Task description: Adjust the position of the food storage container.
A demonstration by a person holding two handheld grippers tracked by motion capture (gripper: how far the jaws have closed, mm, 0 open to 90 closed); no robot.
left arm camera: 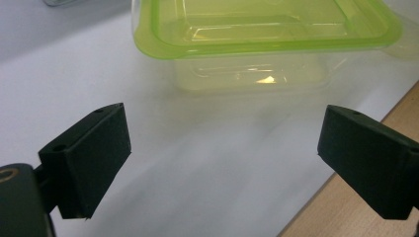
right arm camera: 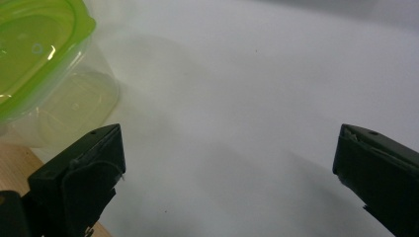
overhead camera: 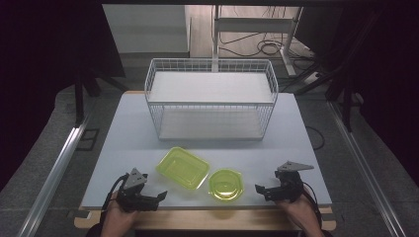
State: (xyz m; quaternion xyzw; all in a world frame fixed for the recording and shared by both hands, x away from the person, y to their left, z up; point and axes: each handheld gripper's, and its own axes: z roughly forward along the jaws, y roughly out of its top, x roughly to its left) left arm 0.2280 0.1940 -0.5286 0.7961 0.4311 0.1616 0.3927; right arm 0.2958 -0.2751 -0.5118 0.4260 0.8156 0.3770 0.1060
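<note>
On the worktop (overhead camera: 148, 143) before the wire basket (overhead camera: 211, 98), my left tongs (overhead camera: 160, 196) and right tongs (overhead camera: 260, 188) gape empty beside two green tubs, rectangular (overhead camera: 182, 167) and round (overhead camera: 225, 184): light, thin, slippery-looking plastic, best pinched at the stiffer rim.

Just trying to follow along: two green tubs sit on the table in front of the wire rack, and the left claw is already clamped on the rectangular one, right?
Not quite. The left claw is open and short of the rectangular tub; the left gripper view shows bare table between its jaws. The rest holds.
</note>
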